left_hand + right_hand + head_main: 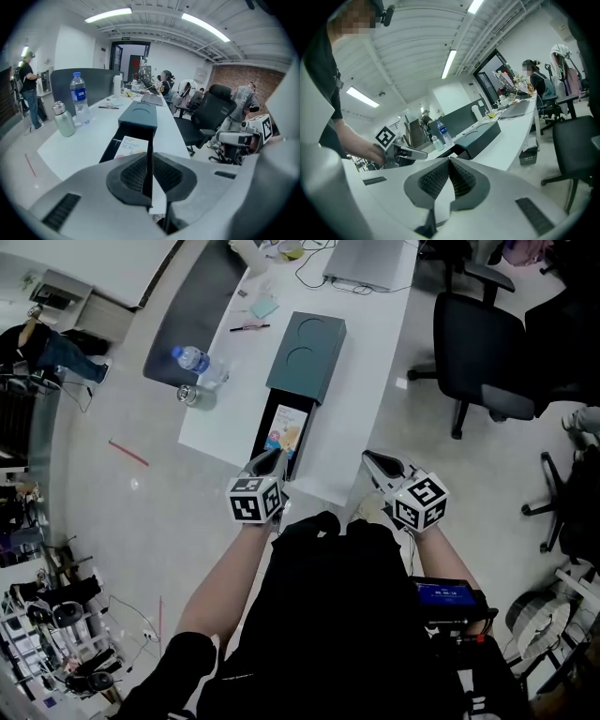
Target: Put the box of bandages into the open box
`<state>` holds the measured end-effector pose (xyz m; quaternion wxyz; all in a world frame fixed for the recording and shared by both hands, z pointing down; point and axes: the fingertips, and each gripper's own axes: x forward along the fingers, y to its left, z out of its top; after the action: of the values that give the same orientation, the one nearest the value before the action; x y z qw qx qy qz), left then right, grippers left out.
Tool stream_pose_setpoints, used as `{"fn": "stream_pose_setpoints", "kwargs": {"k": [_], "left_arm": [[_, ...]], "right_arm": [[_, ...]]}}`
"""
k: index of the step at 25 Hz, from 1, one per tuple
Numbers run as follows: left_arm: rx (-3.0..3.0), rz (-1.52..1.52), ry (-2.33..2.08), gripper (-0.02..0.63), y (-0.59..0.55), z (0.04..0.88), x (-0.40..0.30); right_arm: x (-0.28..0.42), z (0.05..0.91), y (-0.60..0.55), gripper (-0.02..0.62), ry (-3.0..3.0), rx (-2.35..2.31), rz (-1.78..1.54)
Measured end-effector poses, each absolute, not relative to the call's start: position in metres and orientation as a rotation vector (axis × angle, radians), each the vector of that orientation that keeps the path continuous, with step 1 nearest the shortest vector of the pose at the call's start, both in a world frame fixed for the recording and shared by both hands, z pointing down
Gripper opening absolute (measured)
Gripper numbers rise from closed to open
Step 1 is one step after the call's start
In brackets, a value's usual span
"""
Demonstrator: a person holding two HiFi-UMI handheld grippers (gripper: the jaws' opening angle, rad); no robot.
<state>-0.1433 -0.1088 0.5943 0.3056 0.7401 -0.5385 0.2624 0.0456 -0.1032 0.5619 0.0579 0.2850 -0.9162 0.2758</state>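
Lying in one open box [264, 435]: one bandage box [286, 430]; left gripper [275, 458], right gripper [371, 458]: jaws clenched, empty.

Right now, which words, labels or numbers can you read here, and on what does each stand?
No text can be read for certain.
Bandage box: printed front, too blurred.
Water bottle: blue label, too small.
Green sign over the door: too small.
Blue screen: white print, too small.
Marker cubes: black square patterns, no words.

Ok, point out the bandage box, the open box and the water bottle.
bandage box [287, 430], head view, printed top face
open box [306, 352], head view, teal cover
water bottle [199, 364], head view, middle of body
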Motion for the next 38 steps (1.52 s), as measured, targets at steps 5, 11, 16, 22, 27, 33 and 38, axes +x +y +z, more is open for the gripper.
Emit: {"fn": "stream_pose_setpoints", "kwargs": {"k": [5,11,16,22,27,33,38], "left_arm": [[1.97,0.647,-1.445,0.014,-0.094,0.586,-0.155],[2.022,0.562,-1.397,0.009,-0.078,0.581,-0.177],[2.094,0.528,-1.326,0.009,-0.056,0.578,-0.171],[2.161,0.487,-1.304,0.009,-0.037,0.568,-0.179],[2.201,0.447,-1.321,0.009,-0.017,0.559,-0.188],[2.252,0.393,-1.32,0.009,0.005,0.551,-0.195],[2.267,0.369,-1.308,0.009,0.021,0.548,-0.208]], "right_arm": [[0.038,0.553,-0.095,0.026,-2.783,0.851,0.79],[0.018,0.54,-0.094,0.026,-2.777,0.907,0.724],[0.017,0.531,-0.081,0.026,-2.763,0.931,0.674],[0.008,0.521,-0.067,0.026,-2.755,0.957,0.625],[-0.006,0.513,-0.048,0.026,-2.779,0.92,0.556],[-0.019,0.506,-0.021,0.026,-2.79,0.914,0.494],[-0.028,0.505,-0.002,0.026,-2.778,0.942,0.496]]}}
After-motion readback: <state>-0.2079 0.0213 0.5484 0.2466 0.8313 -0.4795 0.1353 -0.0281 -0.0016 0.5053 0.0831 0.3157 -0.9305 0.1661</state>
